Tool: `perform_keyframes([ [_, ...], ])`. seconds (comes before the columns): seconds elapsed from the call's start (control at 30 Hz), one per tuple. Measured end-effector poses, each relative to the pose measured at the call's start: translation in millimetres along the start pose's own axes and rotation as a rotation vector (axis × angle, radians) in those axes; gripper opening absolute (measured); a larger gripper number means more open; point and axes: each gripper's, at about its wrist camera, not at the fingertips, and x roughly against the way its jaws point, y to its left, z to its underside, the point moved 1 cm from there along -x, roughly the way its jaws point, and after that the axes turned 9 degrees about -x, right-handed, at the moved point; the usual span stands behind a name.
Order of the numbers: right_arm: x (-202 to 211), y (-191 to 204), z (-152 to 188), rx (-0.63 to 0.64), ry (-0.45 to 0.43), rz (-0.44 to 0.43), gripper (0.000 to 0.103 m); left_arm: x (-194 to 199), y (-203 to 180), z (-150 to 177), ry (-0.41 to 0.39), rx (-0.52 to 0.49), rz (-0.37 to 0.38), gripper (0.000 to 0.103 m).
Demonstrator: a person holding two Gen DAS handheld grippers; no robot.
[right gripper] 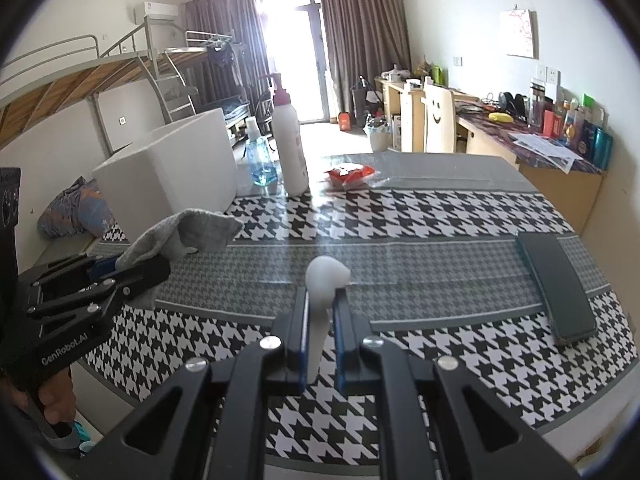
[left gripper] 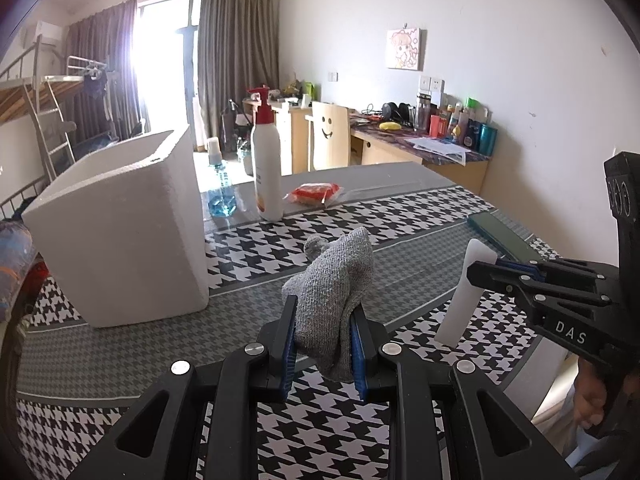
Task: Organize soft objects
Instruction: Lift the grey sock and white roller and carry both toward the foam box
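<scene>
My left gripper [left gripper: 323, 322] is shut on a grey knitted sock [left gripper: 334, 292] and holds it above the houndstooth table [left gripper: 280, 240]. The sock also shows in the right wrist view [right gripper: 188, 232], held by the left gripper [right gripper: 132, 268]. My right gripper [right gripper: 320, 312] is shut on a white soft piece [right gripper: 322, 280], held above the table's front part. It also shows in the left wrist view [left gripper: 464, 292], held by the right gripper [left gripper: 486, 270]. A white foam box [left gripper: 120, 232], open at the top, stands at the left; it also shows in the right wrist view [right gripper: 172, 176].
A white pump bottle [left gripper: 266, 160], a blue spray bottle [left gripper: 220, 192] and a red packet [left gripper: 316, 194] stand at the table's far side. A dark flat case [right gripper: 554, 284] lies at the right. A desk with clutter [left gripper: 420, 136] and a chair are behind.
</scene>
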Motion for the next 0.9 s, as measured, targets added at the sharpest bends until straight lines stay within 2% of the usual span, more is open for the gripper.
perform_keyframes([
  [0.9,0.3,16.0,-35.2,0.041,-0.071,-0.055,0.014,17.2,25.0,-26.1,-0.089,-0.015,-0.067,0.024],
])
